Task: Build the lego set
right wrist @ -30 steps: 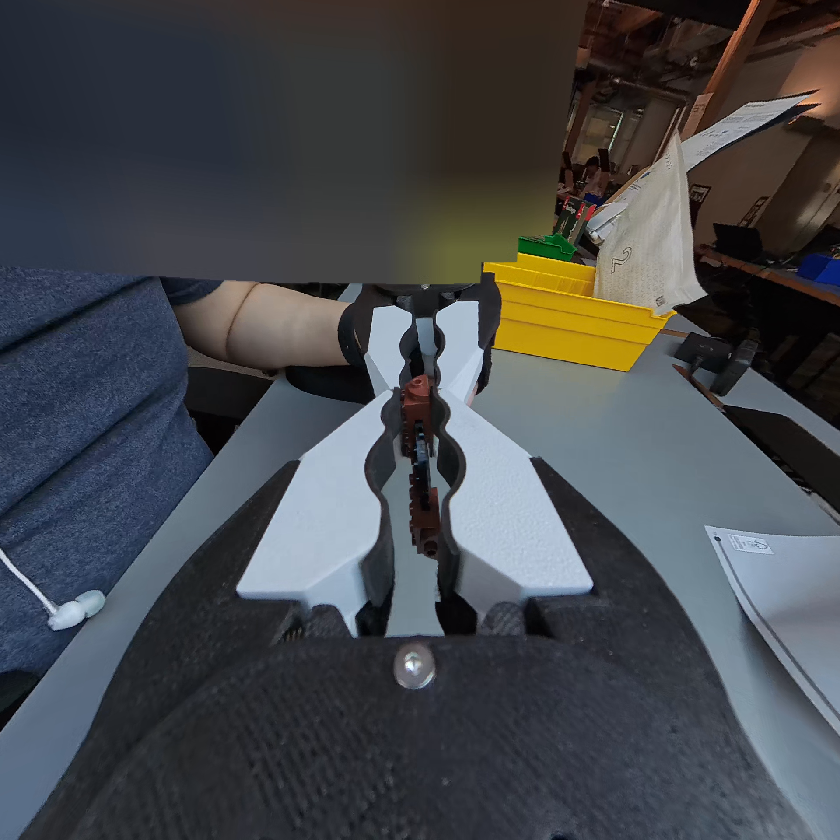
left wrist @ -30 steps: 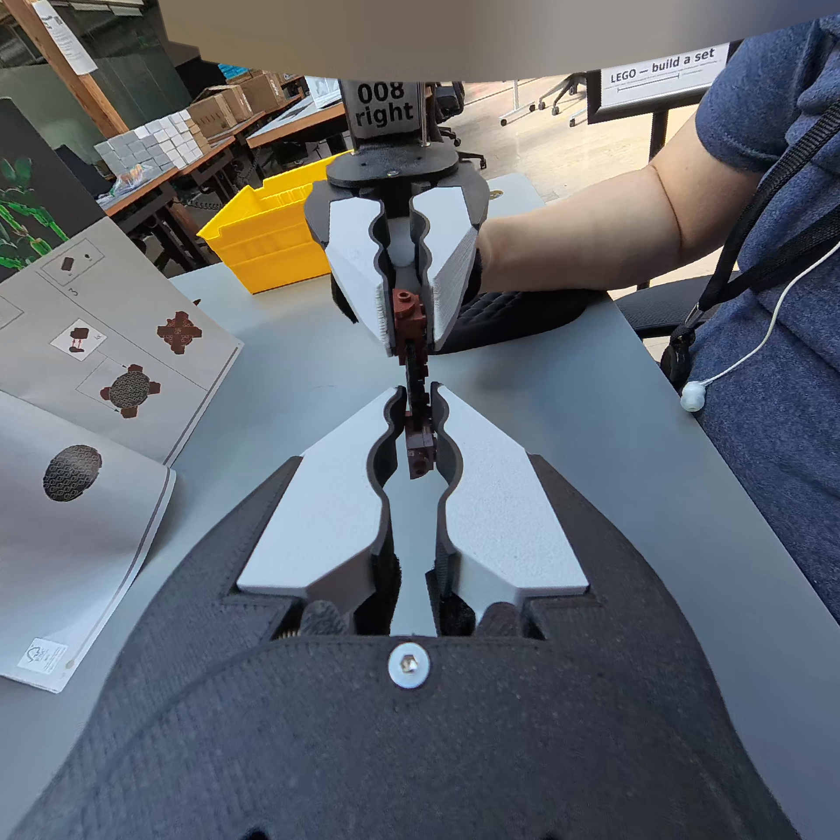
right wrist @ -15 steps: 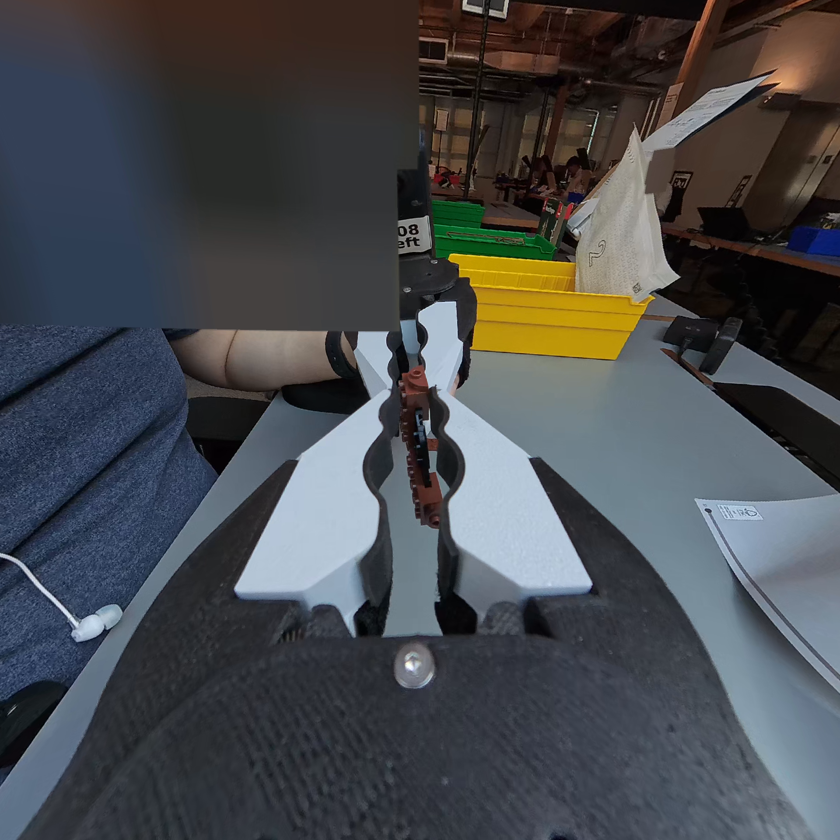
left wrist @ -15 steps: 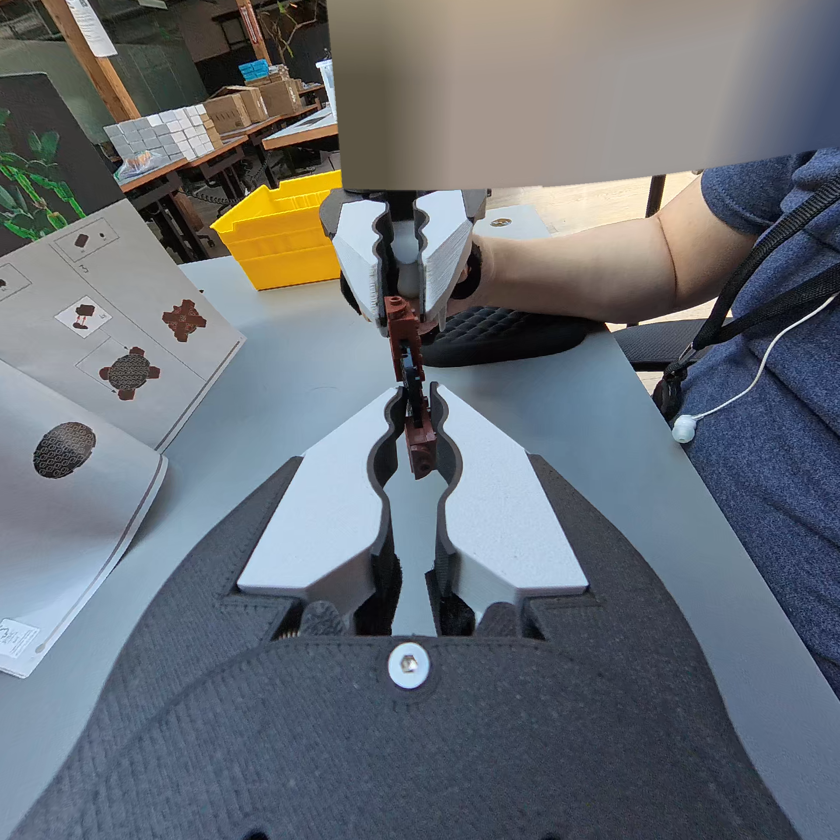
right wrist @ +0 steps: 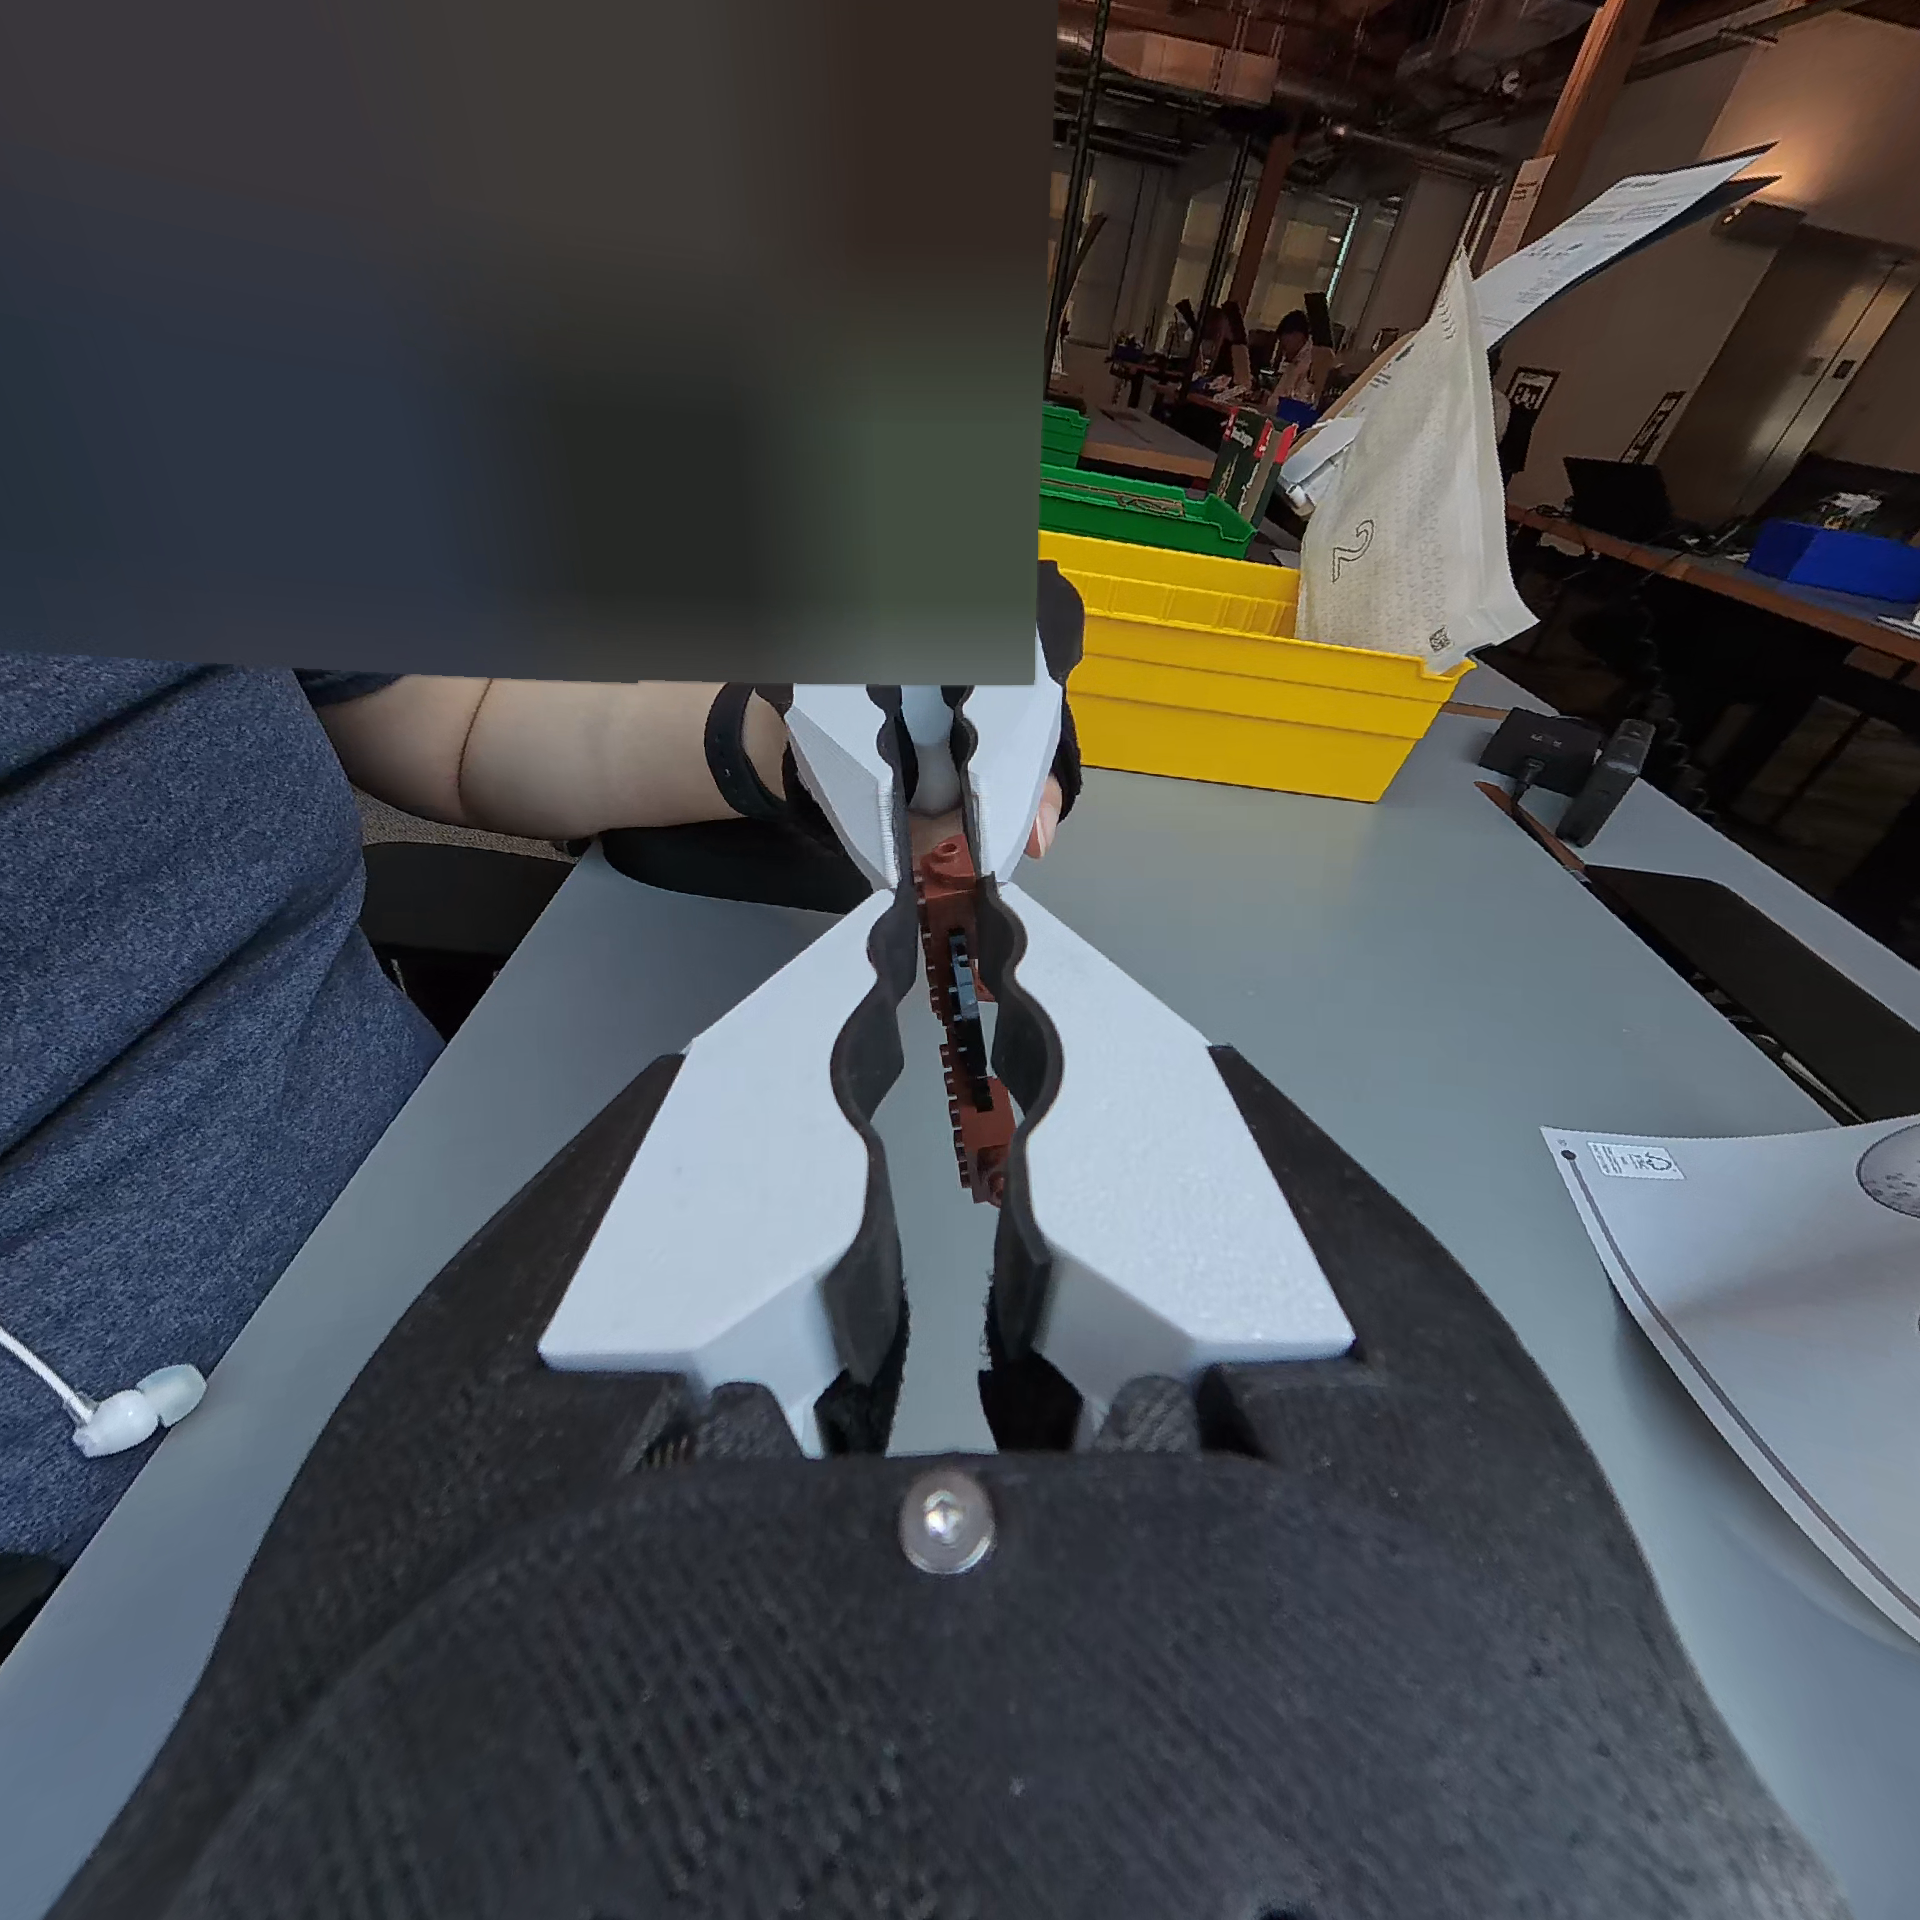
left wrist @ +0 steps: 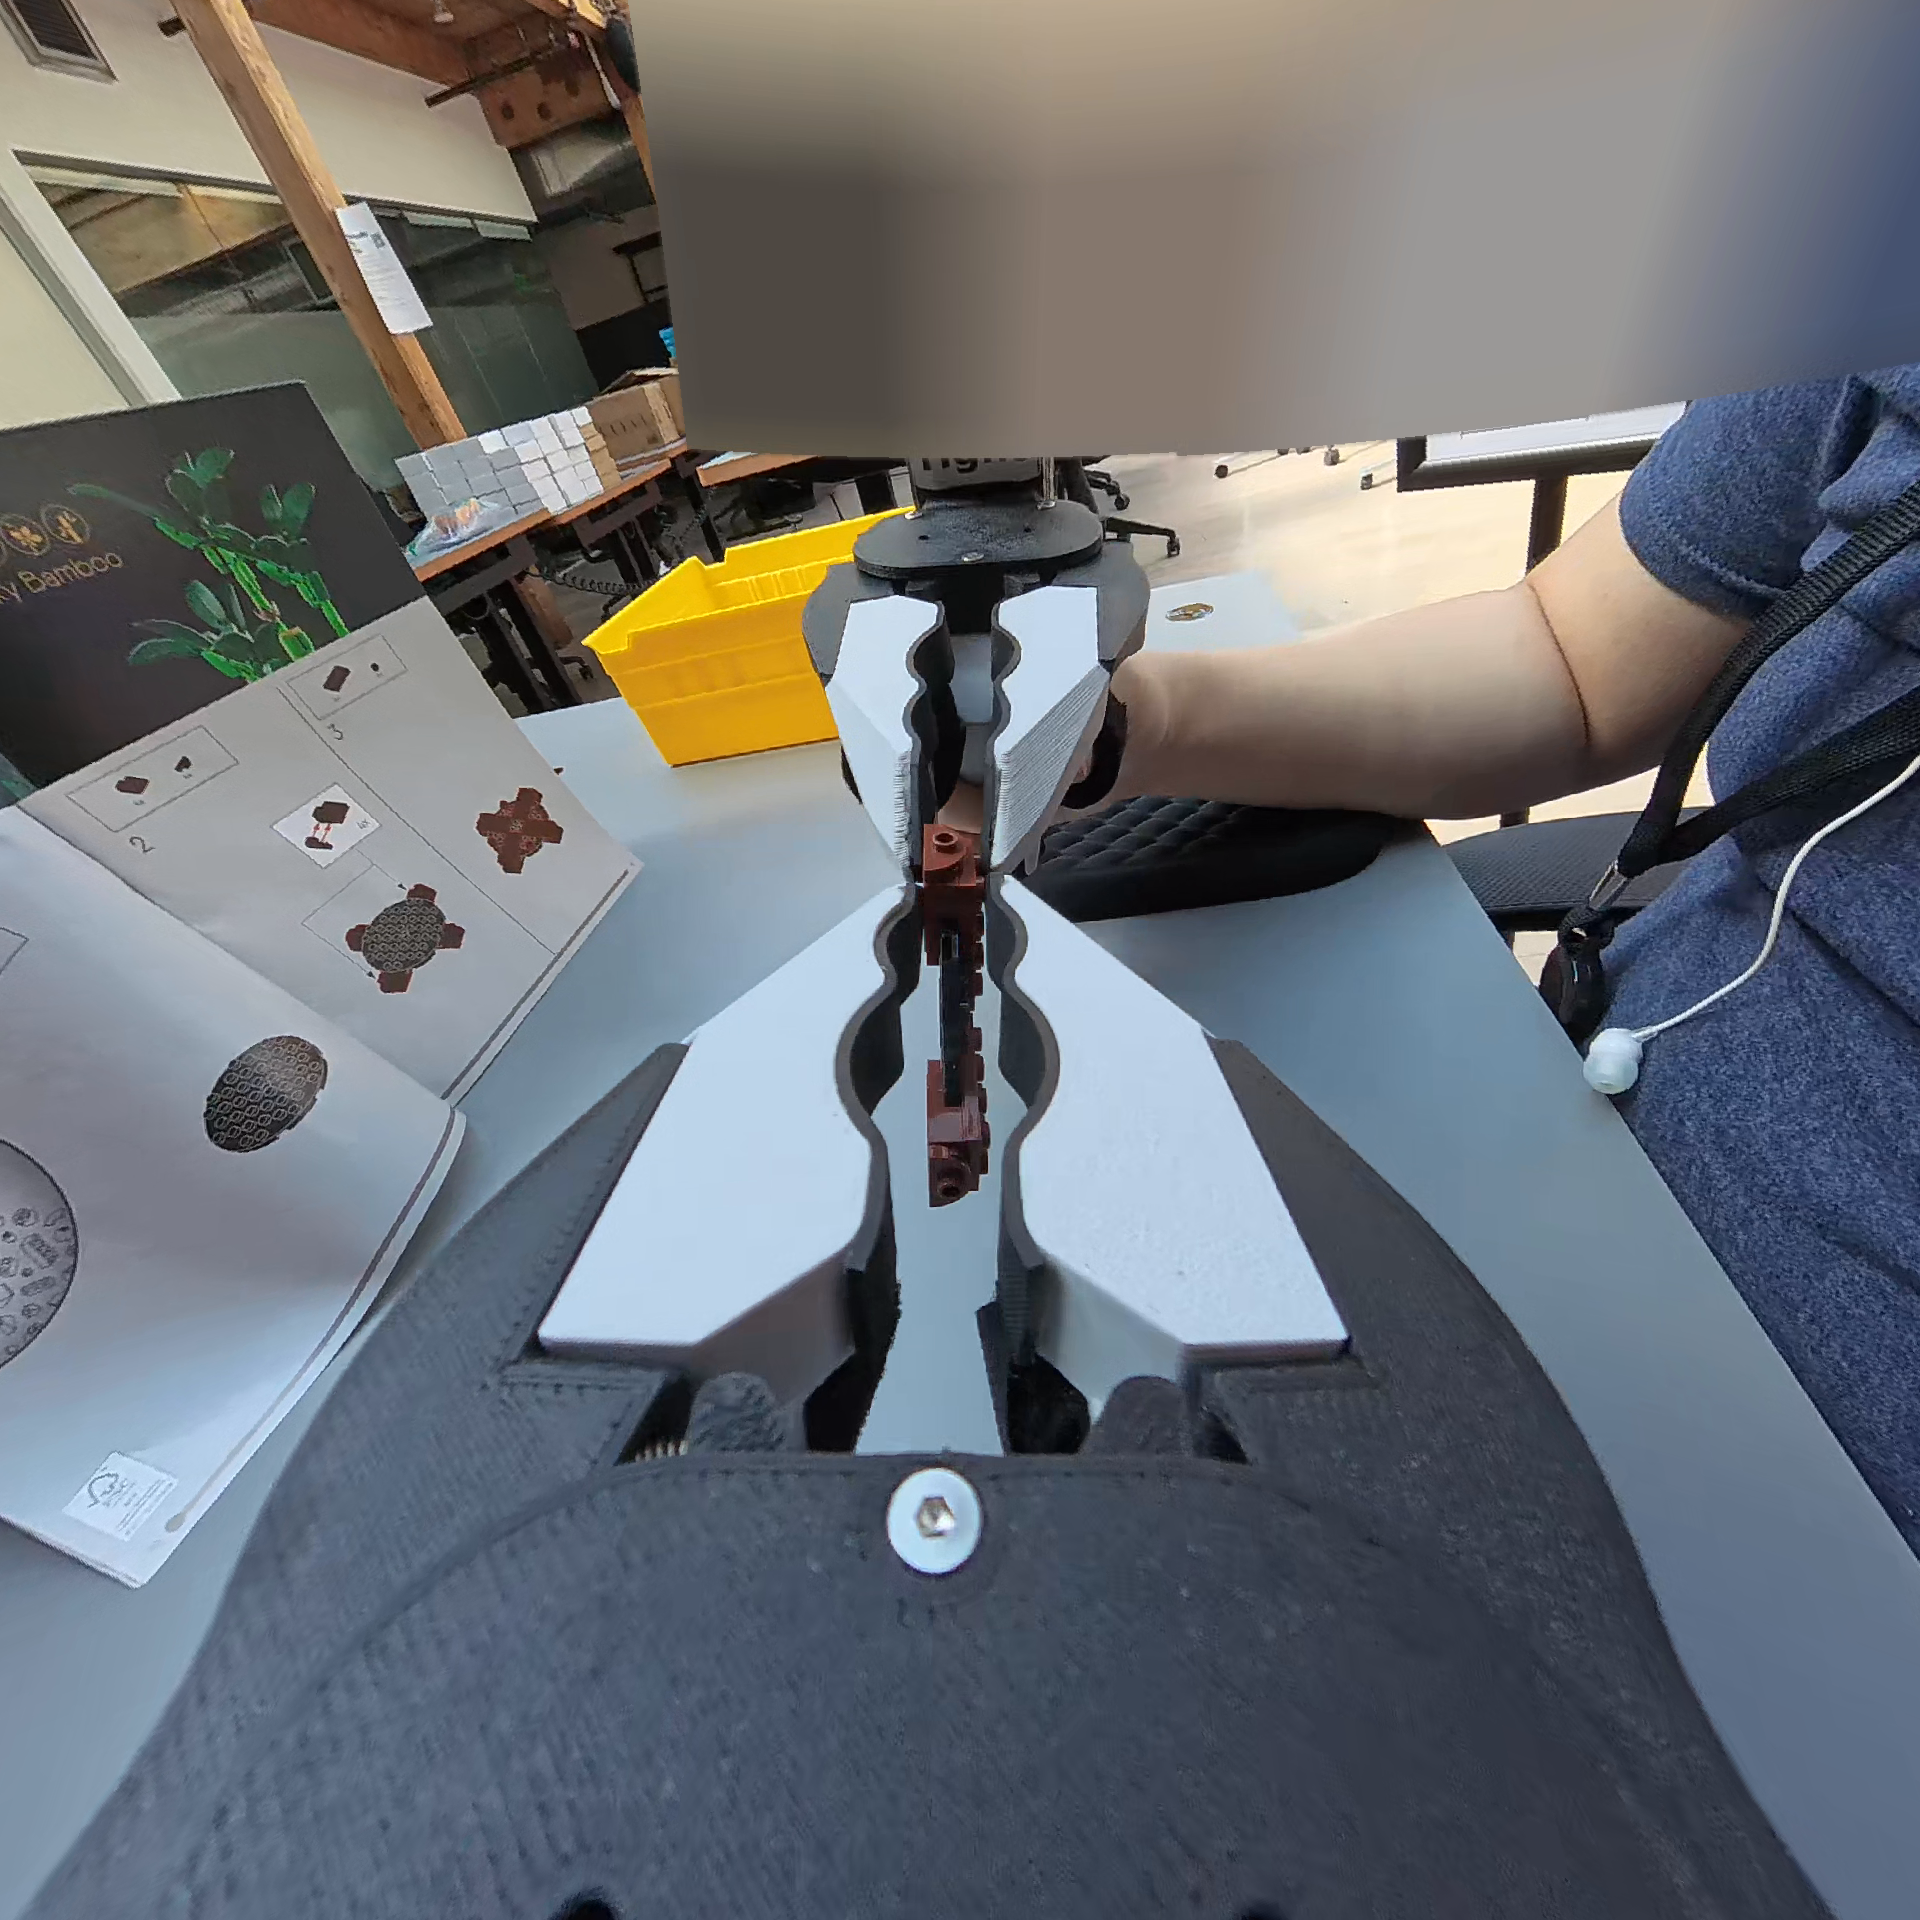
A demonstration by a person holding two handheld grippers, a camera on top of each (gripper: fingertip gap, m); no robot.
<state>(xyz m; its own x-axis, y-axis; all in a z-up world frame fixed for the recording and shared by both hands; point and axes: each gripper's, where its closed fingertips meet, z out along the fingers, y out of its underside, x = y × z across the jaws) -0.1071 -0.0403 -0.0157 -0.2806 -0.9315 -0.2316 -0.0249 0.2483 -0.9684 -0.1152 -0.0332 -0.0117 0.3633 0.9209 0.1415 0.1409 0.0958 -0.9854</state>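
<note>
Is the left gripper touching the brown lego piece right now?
Touching. The left wrist view shows the left gripper's jaws pinching the brown lego piece.

1. Grippers: two, the left gripper [left wrist: 951, 894] and the right gripper [right wrist: 951, 894], tips meeting.
2. Lego assembly [left wrist: 954, 1023]: one (brown and black, seen edge-on; its piece count cannot be told).
3. Yellow bin [left wrist: 717, 675]: one.
4. Green bins [right wrist: 1132, 509]: two, stacked behind the yellow one.
5. Instruction booklet [left wrist: 239, 935]: one, lying open.
6. Paper bag [right wrist: 1403, 520]: one.
7. Grey table [left wrist: 1351, 1039]: one.
</note>
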